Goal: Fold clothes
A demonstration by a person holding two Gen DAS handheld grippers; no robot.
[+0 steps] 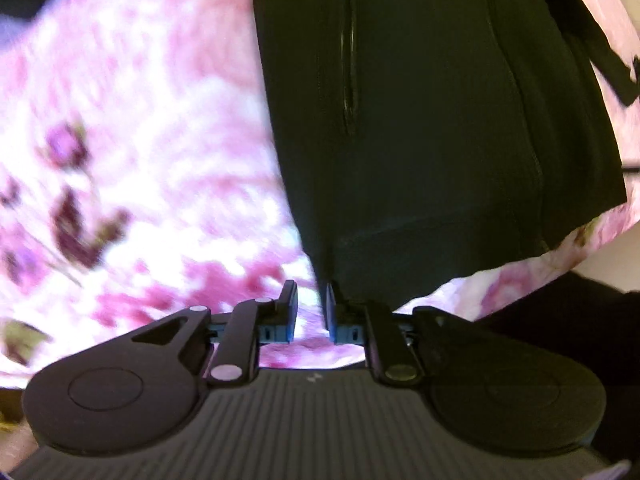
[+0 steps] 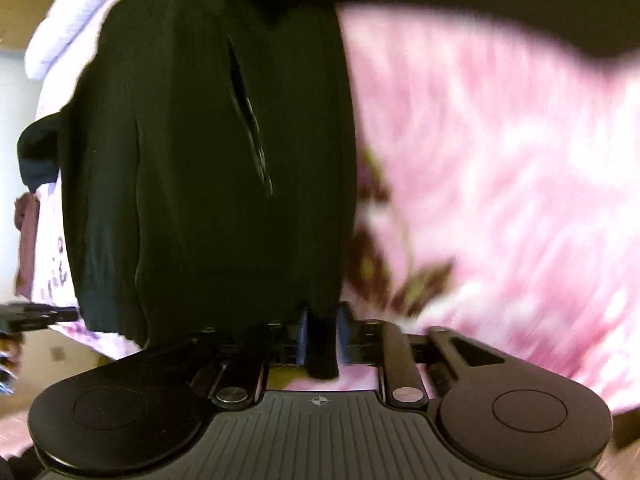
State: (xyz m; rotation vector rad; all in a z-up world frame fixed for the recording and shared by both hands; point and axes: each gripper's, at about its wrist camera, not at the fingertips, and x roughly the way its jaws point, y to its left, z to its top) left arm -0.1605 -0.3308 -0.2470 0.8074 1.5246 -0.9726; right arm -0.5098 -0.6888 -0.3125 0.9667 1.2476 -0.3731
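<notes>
A black garment (image 1: 432,120) with a zipped pocket slit lies spread on a pink floral bedspread (image 1: 152,140). In the left wrist view its lower hem corner reaches down to my left gripper (image 1: 310,304). The fingers stand a little apart, bedspread shows between them, and the hem touches the tip of the right finger (image 1: 331,300). In the right wrist view the same garment (image 2: 208,160) fills the left half. My right gripper (image 2: 323,324) is shut on its hem, and a fold of black cloth hangs down between the fingers.
The pink floral bedspread (image 2: 500,160) stretches away to the right of the garment. A white pillow or folded cloth (image 2: 76,20) lies at the far upper left. The bed's edge and a pale floor (image 2: 60,356) show at lower left.
</notes>
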